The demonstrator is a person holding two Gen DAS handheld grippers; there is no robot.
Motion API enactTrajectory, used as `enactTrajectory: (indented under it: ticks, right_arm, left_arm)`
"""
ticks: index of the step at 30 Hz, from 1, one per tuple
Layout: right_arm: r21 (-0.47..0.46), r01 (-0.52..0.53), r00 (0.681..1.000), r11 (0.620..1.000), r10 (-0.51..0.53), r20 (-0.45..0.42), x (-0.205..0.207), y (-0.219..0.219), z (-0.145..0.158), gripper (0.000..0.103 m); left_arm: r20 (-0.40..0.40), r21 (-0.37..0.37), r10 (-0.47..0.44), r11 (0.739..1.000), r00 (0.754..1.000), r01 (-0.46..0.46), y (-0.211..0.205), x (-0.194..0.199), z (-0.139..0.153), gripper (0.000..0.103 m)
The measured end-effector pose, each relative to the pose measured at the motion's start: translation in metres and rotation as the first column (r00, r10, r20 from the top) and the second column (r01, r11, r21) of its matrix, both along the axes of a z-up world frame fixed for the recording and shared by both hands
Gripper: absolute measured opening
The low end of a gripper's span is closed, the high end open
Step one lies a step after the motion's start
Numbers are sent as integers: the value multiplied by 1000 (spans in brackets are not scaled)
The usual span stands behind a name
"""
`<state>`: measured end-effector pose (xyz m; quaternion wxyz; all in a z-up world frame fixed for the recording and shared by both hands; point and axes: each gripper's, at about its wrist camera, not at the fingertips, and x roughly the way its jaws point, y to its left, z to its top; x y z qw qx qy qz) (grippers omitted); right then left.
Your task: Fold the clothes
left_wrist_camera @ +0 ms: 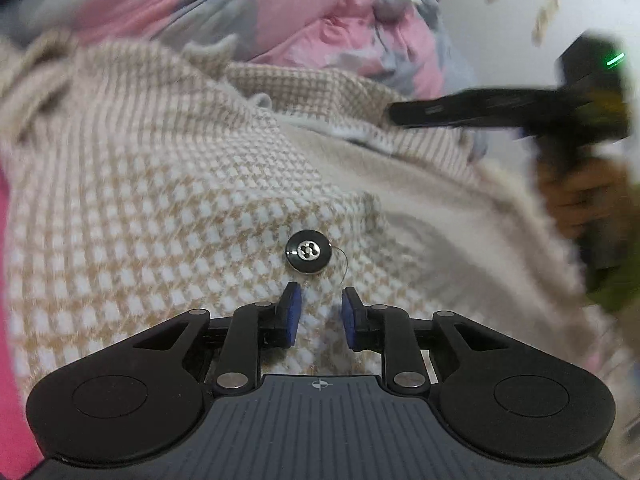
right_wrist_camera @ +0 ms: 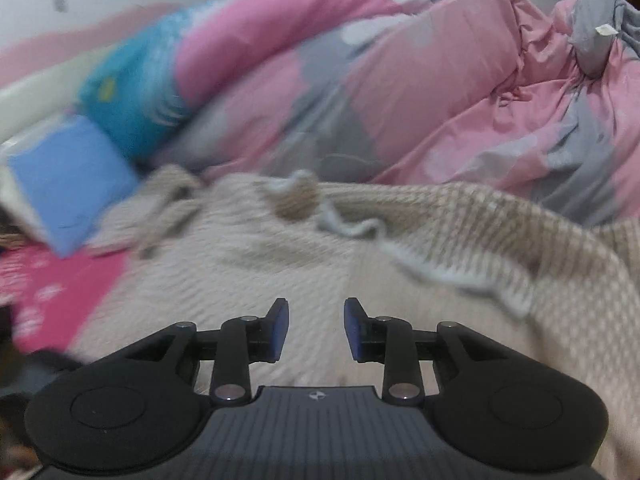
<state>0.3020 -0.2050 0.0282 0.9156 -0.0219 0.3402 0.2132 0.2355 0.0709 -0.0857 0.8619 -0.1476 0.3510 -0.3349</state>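
Left wrist view: left tongs [left_wrist_camera: 322, 314] narrowly parted, empty, over checked cardigan [left_wrist_camera: 132, 200] spread on bed; button [left_wrist_camera: 308, 255] at 12 o'clock, just beyond tips. Right tongs [left_wrist_camera: 404, 114] at 2 o'clock, state unclear.

Right wrist view: right tongs [right_wrist_camera: 316, 328] parted, empty, above cardigan [right_wrist_camera: 248, 272]; quilt [right_wrist_camera: 400, 92] at 12. Risk: snagging button thread, or pinching quilt along with knit.

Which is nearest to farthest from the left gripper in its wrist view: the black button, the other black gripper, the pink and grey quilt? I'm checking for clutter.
1. Black button, just ahead of the left gripper, on the checked garment.
2. Other black gripper, upper right.
3. Pink and grey quilt, behind, at top.
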Motion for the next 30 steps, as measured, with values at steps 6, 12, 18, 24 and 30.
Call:
enactTrajectory:
  ticks: [6, 12, 18, 24, 30]
  right_arm:
    - [56, 70, 997, 996, -68, -32, 81, 11, -27, 32]
    - [-314, -43, 980, 948, 100, 169, 107, 62, -50, 32]
    - [-661, -179, 907, 729, 382, 175, 107, 104, -90, 32]
    - [-715, -241, 881, 657, 457, 122, 125, 123, -101, 32]
    - [-692, -158, 886, 705, 410, 215, 117, 122, -86, 2]
  left_arm:
    - [6, -4, -8, 1000, 1000, 8, -2, -4, -1, 23]
    - [2, -17, -13, 1000, 1000, 13, -1, -2, -2, 24]
    - [1, -26, -16, 1000, 1000, 17, 0, -2, -2, 25]
    - [-4, -40, -22, 999, 1000, 22, 1, -1, -2, 26]
    - [-6, -48, -22, 999, 1000, 22, 1, 0, -3, 26]
